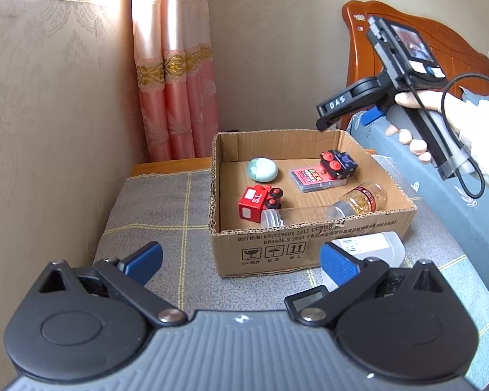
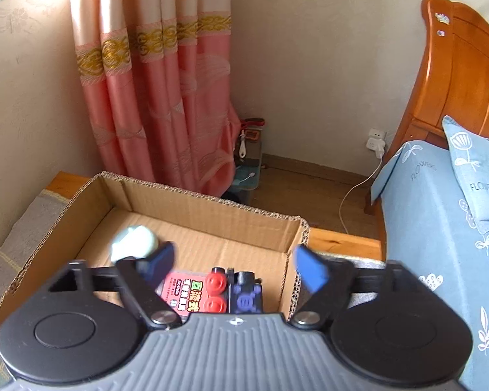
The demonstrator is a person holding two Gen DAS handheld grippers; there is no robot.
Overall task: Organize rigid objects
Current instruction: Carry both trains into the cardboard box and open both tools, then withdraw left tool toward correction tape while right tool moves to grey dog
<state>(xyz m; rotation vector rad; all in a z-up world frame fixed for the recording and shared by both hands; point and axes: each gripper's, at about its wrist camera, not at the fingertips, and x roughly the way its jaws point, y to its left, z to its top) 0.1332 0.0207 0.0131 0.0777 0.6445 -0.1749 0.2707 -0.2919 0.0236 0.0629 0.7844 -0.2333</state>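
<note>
Blue-padded and spread wide with nothing between its fingers, the left tool (image 1: 241,260) hangs low over the grey plaid cloth of the tabletop (image 1: 153,215), just short of the cardboard box (image 1: 309,244) and a white plastic bottle (image 1: 375,244) lying beside the box's front wall. The right tool (image 2: 233,268) hovers above the box, likewise released and empty. Inside lie a pale green egg-shaped case (image 1: 262,169), a red toy truck (image 1: 259,202), a red card pack (image 1: 313,178), a black-and-red toy block (image 1: 337,163) and a clear jar (image 1: 362,199) on its side.
</note>
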